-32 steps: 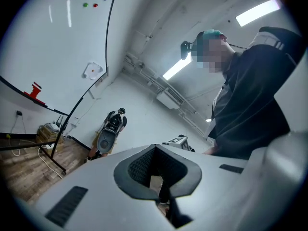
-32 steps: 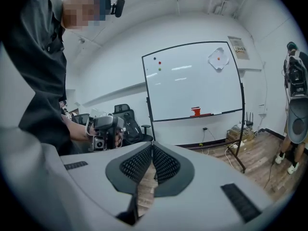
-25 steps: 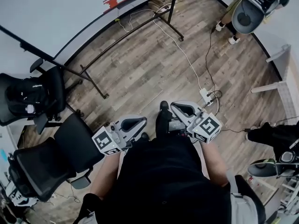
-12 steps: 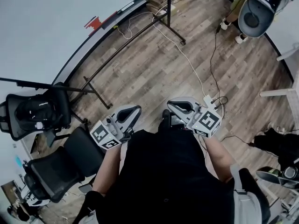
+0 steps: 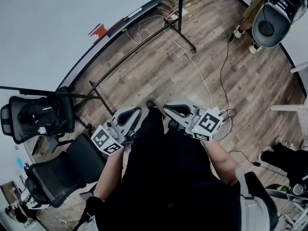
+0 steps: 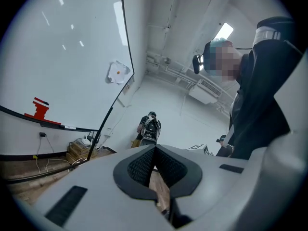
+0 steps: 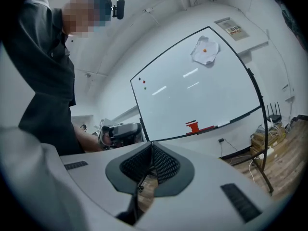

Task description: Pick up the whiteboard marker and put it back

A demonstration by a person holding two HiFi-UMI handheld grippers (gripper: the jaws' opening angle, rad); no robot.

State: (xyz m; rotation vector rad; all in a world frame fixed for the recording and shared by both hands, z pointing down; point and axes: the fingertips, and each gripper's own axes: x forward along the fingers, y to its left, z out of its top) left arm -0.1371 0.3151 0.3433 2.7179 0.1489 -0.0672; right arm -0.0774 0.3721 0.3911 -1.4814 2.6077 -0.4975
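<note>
The whiteboard (image 5: 53, 18) stands ahead on the left, with a red eraser (image 5: 98, 31) and a thin white marker (image 5: 132, 15) on its tray. The right gripper view shows the same board (image 7: 197, 88), eraser (image 7: 192, 126) and marker (image 7: 224, 124). In the left gripper view the eraser (image 6: 41, 109) and the marker (image 6: 67, 127) sit on the tray. My left gripper (image 5: 137, 111) and right gripper (image 5: 167, 109) are held close to my body, far from the board. Both are shut and hold nothing, which shows at the left gripper (image 6: 154, 150) and right gripper (image 7: 152, 148) too.
Two black office chairs (image 5: 36, 117) (image 5: 62, 170) stand at the left. The board's black stand legs (image 5: 139, 52) and a white cable (image 5: 192, 66) cross the wooden floor. Boxes (image 5: 171, 1) lie by the board's foot. Another person sits on a chair (image 5: 269, 23) at the top right.
The whole view has shifted: the board's stand and the chairs sit lower and closer, and one foot has come forward. Both grippers stay shut in front of my body.
</note>
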